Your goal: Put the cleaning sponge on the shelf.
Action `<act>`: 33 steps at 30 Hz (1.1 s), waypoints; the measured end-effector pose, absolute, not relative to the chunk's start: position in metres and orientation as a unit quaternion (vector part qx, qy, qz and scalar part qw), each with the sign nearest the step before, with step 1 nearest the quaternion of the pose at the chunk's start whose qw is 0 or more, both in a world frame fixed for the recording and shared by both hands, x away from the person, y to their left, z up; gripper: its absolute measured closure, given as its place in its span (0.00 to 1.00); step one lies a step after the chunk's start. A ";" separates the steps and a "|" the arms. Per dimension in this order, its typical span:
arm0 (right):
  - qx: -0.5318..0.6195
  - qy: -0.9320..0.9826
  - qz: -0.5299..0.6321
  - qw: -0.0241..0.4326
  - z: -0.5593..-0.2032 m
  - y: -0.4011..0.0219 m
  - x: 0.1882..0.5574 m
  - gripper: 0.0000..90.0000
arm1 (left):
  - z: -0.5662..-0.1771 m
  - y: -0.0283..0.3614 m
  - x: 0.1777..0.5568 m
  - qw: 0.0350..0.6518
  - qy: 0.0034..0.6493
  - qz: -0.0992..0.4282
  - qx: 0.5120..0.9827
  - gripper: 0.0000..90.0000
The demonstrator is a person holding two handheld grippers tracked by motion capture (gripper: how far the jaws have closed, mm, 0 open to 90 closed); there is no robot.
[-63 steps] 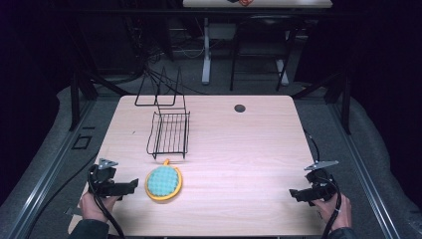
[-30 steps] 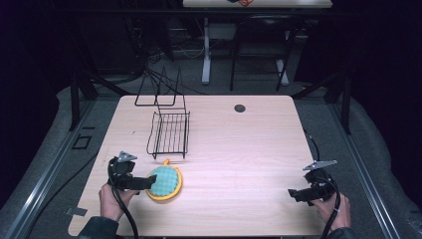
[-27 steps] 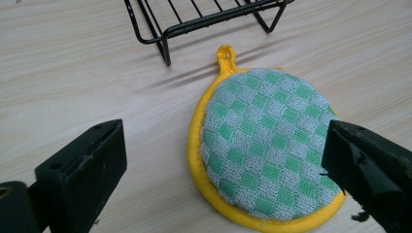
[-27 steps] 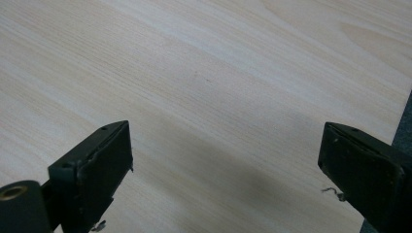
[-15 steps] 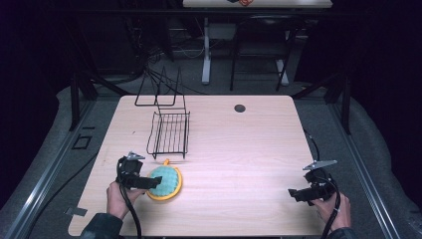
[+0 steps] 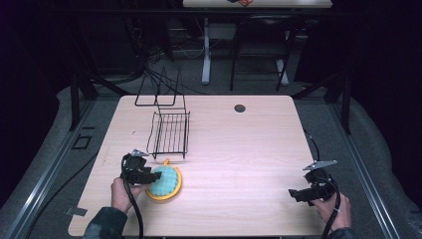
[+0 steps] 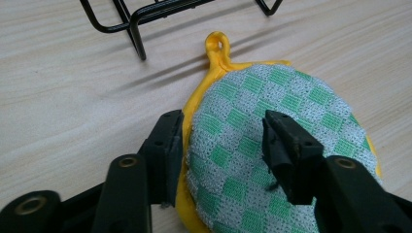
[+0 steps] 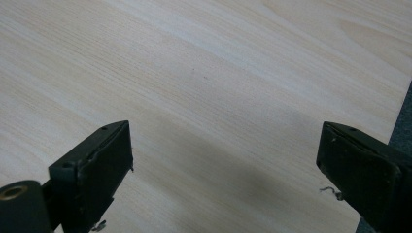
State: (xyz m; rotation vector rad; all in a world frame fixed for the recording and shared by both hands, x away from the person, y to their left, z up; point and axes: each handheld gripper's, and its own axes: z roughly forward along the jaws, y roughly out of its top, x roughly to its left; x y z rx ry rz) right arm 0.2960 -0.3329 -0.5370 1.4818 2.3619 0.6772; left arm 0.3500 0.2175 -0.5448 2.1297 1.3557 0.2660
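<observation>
The pad [image 6: 164,183], round, yellow-rimmed with a green check face, lies at the lower left of the surface [image 6: 239,149], just below the wire rack [image 6: 170,133]. The left claw [image 7: 221,145] straddles its near edge, jaws part open, one outside the rim, one on the face, not yet pinching. The pad looks soft and light, likely floppy; the rim or its loop [image 7: 217,44] seems the best hold. The right claw [image 8: 223,165] gapes wide, empty, at lower right.

I see a round pot holder [image 7: 277,160] – green-and-grey checked pad, yellow rim, loop pointing to 12 o'clock – lying flat, just at 6 o'clock of the black wire rack [image 6: 170,133].
</observation>
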 end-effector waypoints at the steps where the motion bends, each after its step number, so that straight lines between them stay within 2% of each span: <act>1: 0.512 0.815 0.234 0.136 -0.537 -0.333 0.296 0.06 | -0.545 0.216 0.350 0.295 0.507 0.102 0.803 0.60; 9: 0.512 0.815 0.234 0.137 -0.537 -0.333 0.296 0.07 | -0.547 0.213 0.348 0.285 0.503 0.110 0.808 0.67; 15: 0.511 0.816 0.234 0.137 -0.537 -0.333 0.296 0.07 | -0.546 0.209 0.346 0.269 0.495 0.132 0.815 0.78; 25: 0.511 0.815 0.235 0.138 -0.536 -0.333 0.295 0.07 | -0.546 0.203 0.344 0.252 0.494 0.152 0.818 0.91; 33: 0.511 0.815 0.235 0.139 -0.536 -0.333 0.295 0.07 | -0.544 0.203 0.343 0.256 0.489 0.159 0.819 0.96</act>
